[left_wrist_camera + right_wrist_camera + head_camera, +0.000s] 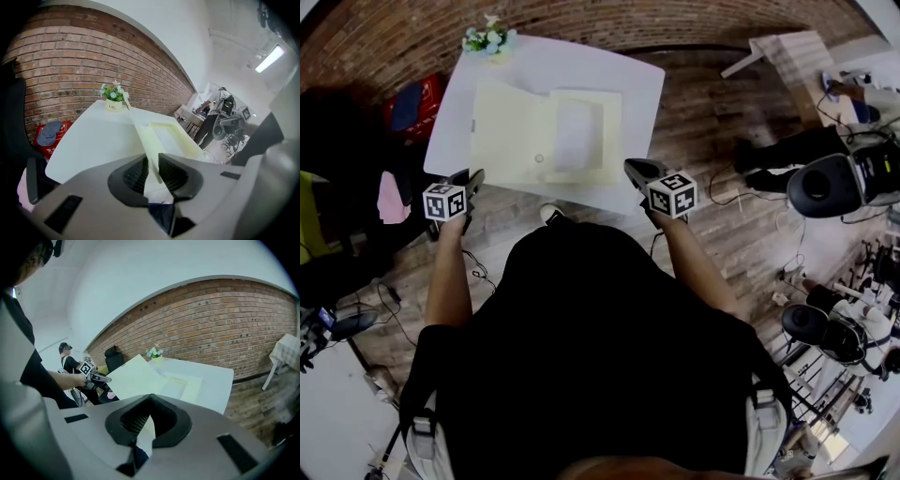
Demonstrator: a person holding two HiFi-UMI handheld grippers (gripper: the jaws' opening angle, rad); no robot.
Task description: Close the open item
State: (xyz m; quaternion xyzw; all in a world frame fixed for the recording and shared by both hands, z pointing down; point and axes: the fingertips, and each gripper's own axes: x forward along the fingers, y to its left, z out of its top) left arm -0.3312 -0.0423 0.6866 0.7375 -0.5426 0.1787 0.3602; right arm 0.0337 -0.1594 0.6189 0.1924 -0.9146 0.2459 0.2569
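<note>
Folder (544, 136) sits opened out on a white tabletop (628, 80), middle top of the head view. A little pot of flowers (487, 39) stands at the far edge. The floor looks brick-patterned, there's a brick wall behind, a red bag (417, 103) at upper left and camera gear (839, 183) over on the right.

Spread open, the folder's long axis runs left to right in the head view, with the fold running up-down the frame. Its cover is the left half and the tray half is on the right. From the right gripper view the cover (136, 373) is tilted up off the tabletop.

Left gripper (473, 176) has its fingers clenched on the cover's near edge, which shows edge-on between them. Right gripper (633, 167) is by the tabletop's near edge, fingers a crack apart and empty.
</note>
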